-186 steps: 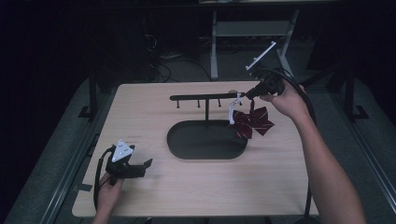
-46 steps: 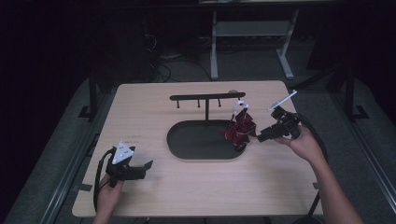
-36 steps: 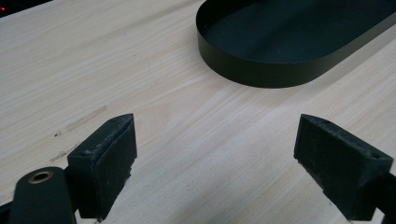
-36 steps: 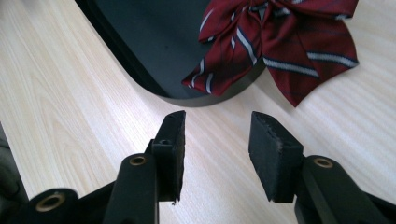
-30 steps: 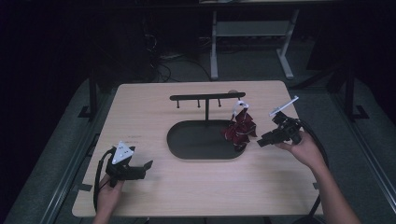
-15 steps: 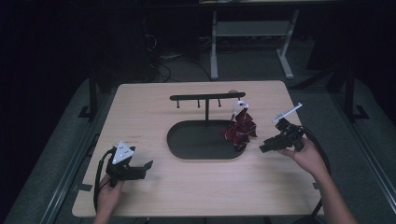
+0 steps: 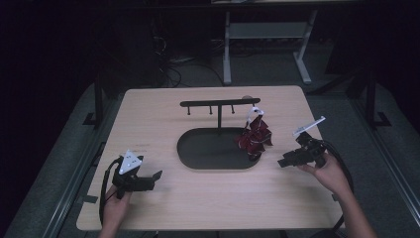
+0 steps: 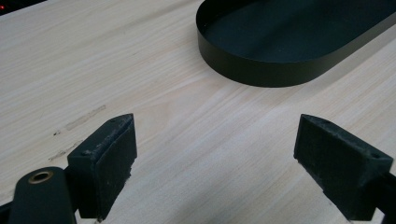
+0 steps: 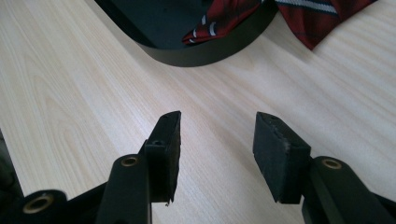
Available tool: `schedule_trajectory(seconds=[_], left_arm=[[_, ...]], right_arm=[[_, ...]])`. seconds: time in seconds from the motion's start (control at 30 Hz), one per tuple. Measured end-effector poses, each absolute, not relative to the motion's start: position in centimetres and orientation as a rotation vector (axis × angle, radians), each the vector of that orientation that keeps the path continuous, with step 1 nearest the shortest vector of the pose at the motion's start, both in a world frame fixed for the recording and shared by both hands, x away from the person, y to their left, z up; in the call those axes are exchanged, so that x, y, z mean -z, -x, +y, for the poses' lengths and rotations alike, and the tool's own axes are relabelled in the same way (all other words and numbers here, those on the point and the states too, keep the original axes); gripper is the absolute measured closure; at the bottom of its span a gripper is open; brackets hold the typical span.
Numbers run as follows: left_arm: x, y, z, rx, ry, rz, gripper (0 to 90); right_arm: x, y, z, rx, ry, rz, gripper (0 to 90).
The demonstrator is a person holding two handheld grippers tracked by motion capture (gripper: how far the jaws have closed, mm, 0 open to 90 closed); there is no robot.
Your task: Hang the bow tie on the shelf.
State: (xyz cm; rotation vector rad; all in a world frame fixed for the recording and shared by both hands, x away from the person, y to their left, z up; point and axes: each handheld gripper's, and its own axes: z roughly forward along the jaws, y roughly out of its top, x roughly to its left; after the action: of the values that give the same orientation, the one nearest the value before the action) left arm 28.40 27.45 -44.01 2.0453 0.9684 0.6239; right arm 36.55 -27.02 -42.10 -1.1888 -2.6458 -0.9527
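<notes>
A dark red striped cloth [image 7: 254, 135] hangs from the right end of a black T-shaped rack [image 7: 220, 103], its lower part draped over the rim of the black oval tray [image 7: 198, 151]. The right gripper view has the cloth [image 9: 322, 16] at its top, lying across the tray wall [image 9: 205, 52]. My right gripper [image 7: 284, 161] sits low over the table, right of the tray and apart from the cloth; its jaws have just been opening and nothing is between them [image 9: 217, 156]. My left gripper [image 7: 157, 176] rests at the front left, open and empty [image 8: 212, 161].
The wooden table [image 7: 208, 198] has bare surface in front of the tray and on both sides. A metal frame stand [image 7: 262, 34] is on the floor beyond the far edge. Cables trail from both grippers.
My right gripper has drawn away from the hanging cloth, moving toward the front right and lower over the table. The cloth stays on the rack. My left gripper has not moved.
</notes>
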Motion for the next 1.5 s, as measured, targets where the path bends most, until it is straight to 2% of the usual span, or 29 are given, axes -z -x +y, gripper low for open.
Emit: schedule_trajectory(seconds=[1.5], left_arm=[[44.0,-28.4,27.4,-0.618,-2.043,0.972,13.1]], right_arm=[[44.6,-30.7,-28.6,1.082,1.247,-2.62,43.9]])
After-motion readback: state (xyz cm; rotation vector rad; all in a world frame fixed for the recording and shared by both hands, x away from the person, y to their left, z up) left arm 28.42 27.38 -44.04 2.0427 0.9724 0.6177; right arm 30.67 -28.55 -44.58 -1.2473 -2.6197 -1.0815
